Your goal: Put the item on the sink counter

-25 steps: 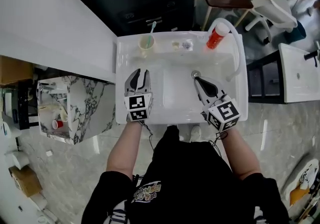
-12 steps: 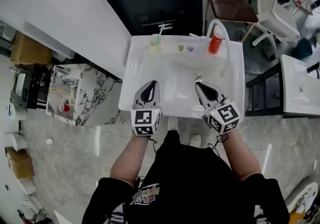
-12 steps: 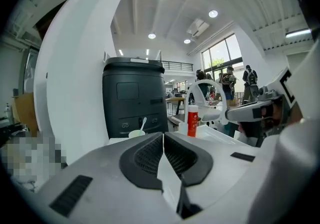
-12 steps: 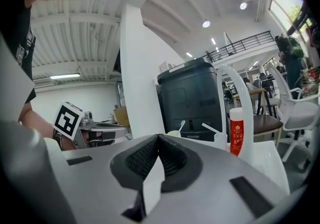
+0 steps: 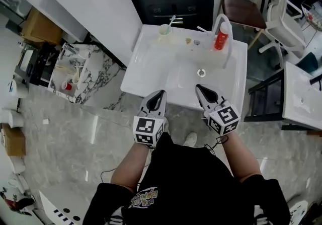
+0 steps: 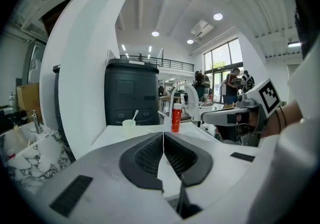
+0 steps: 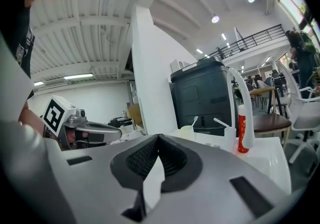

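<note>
Sink duty done: the red bottle [image 5: 220, 38] stands upright at the back of the sink counter [image 5: 143, 65], just beside the white faucet [image 5: 230, 48] and well apart from both grippers. The left gripper [image 5: 160, 93] and right gripper [image 5: 198, 88], over the basin [image 5: 183, 80] a second ago, have drawn back to its front edge. Each has its jaws pressed together on nothing. Further left along the back ledge, a pale cup [image 5: 165, 29] holds a toothbrush [image 5: 172, 19].
</note>
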Action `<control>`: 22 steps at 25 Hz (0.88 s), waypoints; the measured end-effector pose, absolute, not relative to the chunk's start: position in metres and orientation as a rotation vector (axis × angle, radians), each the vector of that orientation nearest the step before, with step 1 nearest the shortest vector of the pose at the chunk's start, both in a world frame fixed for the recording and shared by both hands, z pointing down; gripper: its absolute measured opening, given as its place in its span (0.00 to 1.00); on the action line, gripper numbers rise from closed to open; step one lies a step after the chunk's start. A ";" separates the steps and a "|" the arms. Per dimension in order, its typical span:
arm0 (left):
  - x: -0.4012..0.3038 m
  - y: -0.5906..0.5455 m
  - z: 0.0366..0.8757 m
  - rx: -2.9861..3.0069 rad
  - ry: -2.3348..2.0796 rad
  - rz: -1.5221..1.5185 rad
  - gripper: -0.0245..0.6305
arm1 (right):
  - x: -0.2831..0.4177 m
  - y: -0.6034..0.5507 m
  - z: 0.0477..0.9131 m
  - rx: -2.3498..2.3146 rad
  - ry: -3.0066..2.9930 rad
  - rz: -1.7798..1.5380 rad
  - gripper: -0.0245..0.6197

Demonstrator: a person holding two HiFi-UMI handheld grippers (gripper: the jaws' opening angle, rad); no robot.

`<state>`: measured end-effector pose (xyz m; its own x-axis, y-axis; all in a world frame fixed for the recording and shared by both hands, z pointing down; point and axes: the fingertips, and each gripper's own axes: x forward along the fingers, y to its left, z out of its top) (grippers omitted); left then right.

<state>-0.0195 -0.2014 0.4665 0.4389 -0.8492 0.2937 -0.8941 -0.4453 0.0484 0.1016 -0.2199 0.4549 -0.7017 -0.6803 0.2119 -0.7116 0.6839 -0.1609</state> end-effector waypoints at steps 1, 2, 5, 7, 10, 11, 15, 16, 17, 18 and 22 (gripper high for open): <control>-0.020 -0.195 0.467 2.495 -1.522 0.328 0.07 | 0.098 -0.217 0.455 1.137 -2.761 0.351 0.12; -0.021 -0.190 0.466 2.497 -1.518 0.322 0.07 | 0.095 -0.214 0.456 1.129 -2.765 0.352 0.12; -0.030 -0.180 0.464 2.495 -1.519 0.306 0.07 | 0.081 -0.207 0.455 1.107 -2.773 0.354 0.12; -0.037 -0.176 0.462 2.496 -1.515 0.295 0.07 | 0.070 -0.204 0.455 1.101 -2.777 0.354 0.12; -0.050 -0.172 0.460 2.509 -1.504 0.294 0.07 | 0.054 -0.202 0.454 1.108 -2.780 0.355 0.12; -0.055 -0.172 0.459 2.516 -1.501 0.295 0.07 | 0.048 -0.202 0.454 1.115 -2.779 0.358 0.12; -0.072 -0.171 0.455 2.538 -1.470 0.290 0.07 | 0.027 -0.198 0.451 1.145 -2.767 0.359 0.12; -0.077 -0.171 0.455 2.542 -1.460 0.289 0.07 | 0.023 -0.196 0.450 1.153 -2.763 0.355 0.12; -0.081 -0.171 0.455 2.548 -1.452 0.288 0.07 | 0.020 -0.194 0.449 1.164 -2.759 0.350 0.12; -0.084 -0.172 0.455 2.555 -1.444 0.284 0.07 | 0.018 -0.193 0.449 1.176 -2.754 0.346 0.12; -0.091 -0.175 0.453 2.583 -1.405 0.263 0.07 | 0.016 -0.190 0.447 1.238 -2.724 0.337 0.12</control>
